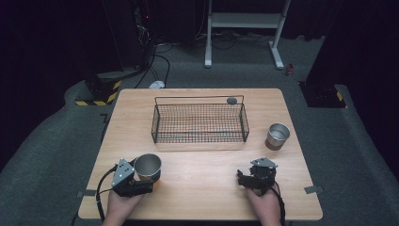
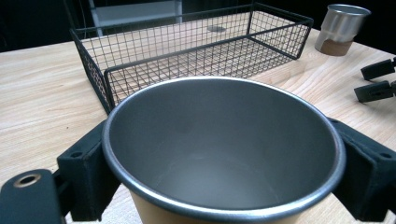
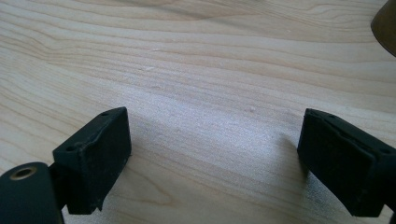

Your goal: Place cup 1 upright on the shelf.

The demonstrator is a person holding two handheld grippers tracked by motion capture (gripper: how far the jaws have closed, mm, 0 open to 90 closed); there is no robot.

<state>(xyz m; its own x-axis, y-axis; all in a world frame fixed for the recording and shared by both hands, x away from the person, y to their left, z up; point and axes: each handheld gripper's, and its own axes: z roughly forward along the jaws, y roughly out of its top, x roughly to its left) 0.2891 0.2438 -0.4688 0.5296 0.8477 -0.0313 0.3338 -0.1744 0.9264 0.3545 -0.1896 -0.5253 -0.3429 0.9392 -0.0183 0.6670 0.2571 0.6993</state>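
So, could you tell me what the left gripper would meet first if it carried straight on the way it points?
Probably the wire basket: it lies just beyond the metal cup that the left gripper already grips.

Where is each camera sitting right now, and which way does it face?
High view: above the person's side, looking forward and down on the table; both forearms, left hand-held gripper, right hand-held gripper.
Left gripper view: rides that gripper, faces the wire basket; its jaws flank the near cup.
Right gripper view: faces bare tabletop between its spread jaws.
Shared: high and left gripper views both show basket, near cup and far cup.
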